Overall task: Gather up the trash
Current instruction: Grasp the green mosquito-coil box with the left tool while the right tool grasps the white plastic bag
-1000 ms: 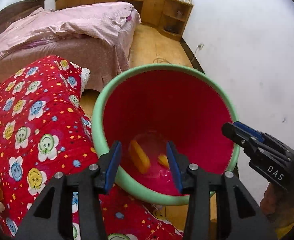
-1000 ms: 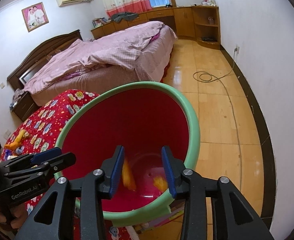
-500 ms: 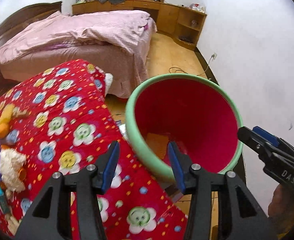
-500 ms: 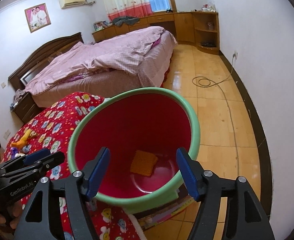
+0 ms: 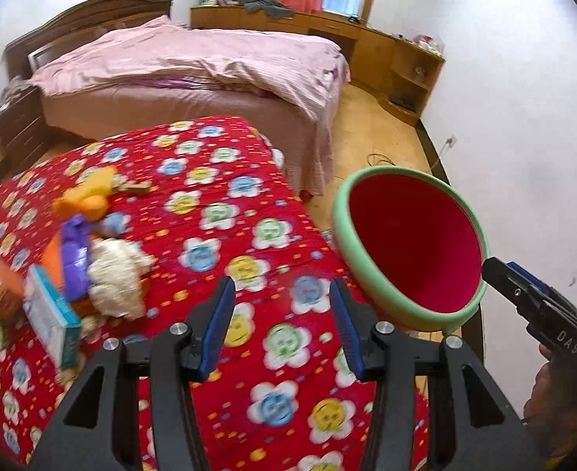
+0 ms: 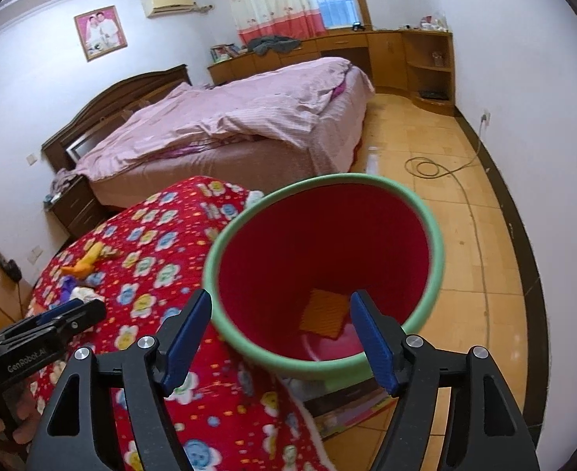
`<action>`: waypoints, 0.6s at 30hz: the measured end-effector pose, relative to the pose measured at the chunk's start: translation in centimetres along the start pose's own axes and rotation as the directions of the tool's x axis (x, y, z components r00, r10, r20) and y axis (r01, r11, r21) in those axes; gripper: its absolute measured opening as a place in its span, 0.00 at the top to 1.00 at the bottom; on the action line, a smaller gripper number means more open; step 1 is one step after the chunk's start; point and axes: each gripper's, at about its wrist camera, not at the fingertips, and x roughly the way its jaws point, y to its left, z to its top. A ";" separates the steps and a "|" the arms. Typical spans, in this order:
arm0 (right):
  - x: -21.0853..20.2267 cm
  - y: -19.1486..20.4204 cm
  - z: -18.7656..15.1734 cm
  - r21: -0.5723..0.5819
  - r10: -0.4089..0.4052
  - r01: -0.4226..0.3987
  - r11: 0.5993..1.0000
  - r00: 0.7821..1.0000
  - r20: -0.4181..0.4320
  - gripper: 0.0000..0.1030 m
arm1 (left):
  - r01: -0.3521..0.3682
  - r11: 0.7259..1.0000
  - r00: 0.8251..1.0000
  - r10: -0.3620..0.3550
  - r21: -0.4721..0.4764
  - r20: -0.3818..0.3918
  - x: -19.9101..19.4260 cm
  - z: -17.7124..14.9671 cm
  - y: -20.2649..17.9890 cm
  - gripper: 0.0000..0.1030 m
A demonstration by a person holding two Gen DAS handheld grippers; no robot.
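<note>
Orange flat trash [image 6: 325, 313] lies in the red bin with a green rim [image 6: 433, 235], both tongs, left [image 5: 284, 325] and right [image 6: 280, 339], are released and empty, the right jaws having just been opening, and more bits [image 5: 72, 259] wait on the red flowery quilt [image 5: 225, 212].

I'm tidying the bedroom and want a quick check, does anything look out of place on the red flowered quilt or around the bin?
Yes: a jumbled pile of litter, with a teal-edged box, purple wrapper and fluffy white wad, lies on the red flowered quilt, not in the green-rimmed red bin. The bin holds only one orange square piece.
</note>
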 end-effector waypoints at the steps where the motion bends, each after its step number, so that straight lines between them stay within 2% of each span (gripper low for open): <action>1: 0.0 0.3 -0.1 -0.002 0.005 -0.005 1.000 1.000 -0.001 0.27 | -0.009 1.000 1.000 0.009 -0.010 0.002 -0.6 -0.1 0.7 0.51; 7: 0.0 2.5 -0.9 0.003 0.039 -0.039 0.999 0.999 0.001 0.27 | -0.039 0.997 0.999 0.040 -0.074 0.018 -2.9 -0.7 3.9 0.51; 10: -0.1 3.5 -1.4 0.009 0.064 -0.064 0.998 0.998 0.003 0.27 | -0.075 0.993 0.996 0.079 -0.095 0.035 -4.2 -1.0 5.5 0.51; 18: -0.2 7.1 -2.5 -0.034 0.111 -0.111 0.993 0.994 -0.024 0.27 | -0.142 0.971 0.987 0.153 -0.193 0.044 -6.3 -2.7 10.0 0.51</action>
